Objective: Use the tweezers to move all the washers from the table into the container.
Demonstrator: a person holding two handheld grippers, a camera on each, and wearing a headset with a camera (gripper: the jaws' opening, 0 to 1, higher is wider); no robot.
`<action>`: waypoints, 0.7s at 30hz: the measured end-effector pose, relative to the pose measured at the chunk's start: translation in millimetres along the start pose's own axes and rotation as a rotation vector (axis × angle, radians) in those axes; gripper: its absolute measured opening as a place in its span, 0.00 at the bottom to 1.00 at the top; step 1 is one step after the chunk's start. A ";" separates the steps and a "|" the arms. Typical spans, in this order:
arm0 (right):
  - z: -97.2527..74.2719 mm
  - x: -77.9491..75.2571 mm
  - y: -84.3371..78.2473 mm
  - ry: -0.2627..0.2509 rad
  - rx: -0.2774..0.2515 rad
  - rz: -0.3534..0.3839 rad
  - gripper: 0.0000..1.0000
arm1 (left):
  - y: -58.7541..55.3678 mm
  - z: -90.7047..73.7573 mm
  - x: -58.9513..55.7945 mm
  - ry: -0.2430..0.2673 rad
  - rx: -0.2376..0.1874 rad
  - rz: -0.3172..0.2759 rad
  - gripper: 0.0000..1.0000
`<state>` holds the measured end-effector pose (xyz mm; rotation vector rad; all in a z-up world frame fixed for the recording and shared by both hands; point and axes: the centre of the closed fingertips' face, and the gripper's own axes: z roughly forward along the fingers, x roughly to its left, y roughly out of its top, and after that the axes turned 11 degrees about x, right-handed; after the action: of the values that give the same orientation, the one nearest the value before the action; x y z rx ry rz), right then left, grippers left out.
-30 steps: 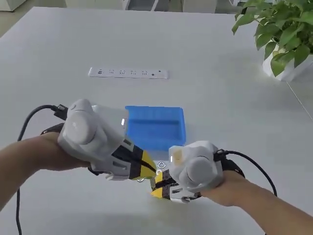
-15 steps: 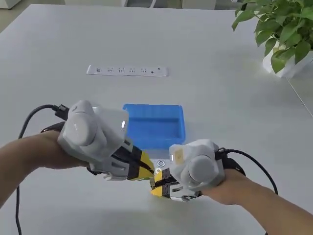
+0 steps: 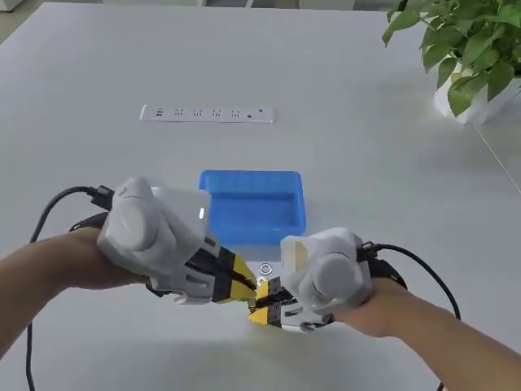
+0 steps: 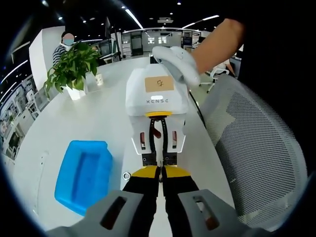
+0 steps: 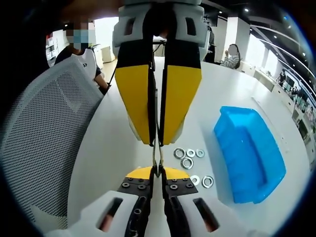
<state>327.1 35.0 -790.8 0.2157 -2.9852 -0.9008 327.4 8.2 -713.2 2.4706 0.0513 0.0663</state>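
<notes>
- A handful of small metal washers (image 5: 187, 163) lies loose on the white table (image 3: 366, 163), between the near edge of the container and the meeting tips of the two grippers. None can be seen in the container.
- Thin metal tweezers (image 5: 156, 155) run between the two grippers, which point at each other just above the washers.
- The right gripper (image 5: 158, 174) has its jaws pinched narrow on one end of the tweezers. The left gripper (image 4: 159, 173) is likewise closed tight on the other end.
- The blue container (image 3: 252, 204), a shallow open tray, sits just beyond the washers.
- Farther away lie a white power strip (image 3: 207, 114) and, to the far right, a potted plant (image 3: 468, 49).
- Risk, as a judgement: with two grips on one slim tool, any uneven pull or twist could slip the tweezers free or skew them. A dropped tool could scatter the washers.
</notes>
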 end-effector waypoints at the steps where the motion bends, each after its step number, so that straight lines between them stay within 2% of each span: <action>1: -0.2 -1.5 0.1 -0.009 0.002 -0.003 0.10 | 0.1 -0.1 0.3 0.001 0.000 0.000 0.06; 3: -0.9 -0.9 -0.2 -0.003 0.007 0.003 0.13 | -0.2 -0.4 0.2 -0.002 0.002 -0.005 0.06; 4: -1.6 -1.4 0.4 -0.006 0.001 0.007 0.19 | -0.3 -0.5 0.7 0.000 0.003 -0.006 0.06; 11: -16.4 -10.6 -5.9 -0.061 0.003 0.045 0.35 | -3.2 -1.9 0.8 -0.004 0.004 -0.023 0.04; 12: -20.2 -12.0 -6.0 -0.068 -0.006 0.060 0.37 | -3.3 -2.1 0.2 -0.006 0.004 -0.022 0.04; 19: -34.9 -20.4 -5.2 -0.118 -0.057 0.135 0.62 | -4.5 -3.7 -0.7 -0.012 0.007 -0.019 0.04; 21: -37.9 -22.1 -4.3 -0.125 -0.081 0.162 0.66 | -4.6 -4.4 -0.3 -0.010 0.007 -0.017 0.04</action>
<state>351.7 13.8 -761.1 -0.0865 -3.0135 -1.0493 326.7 14.5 -712.6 2.4768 0.0683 0.0461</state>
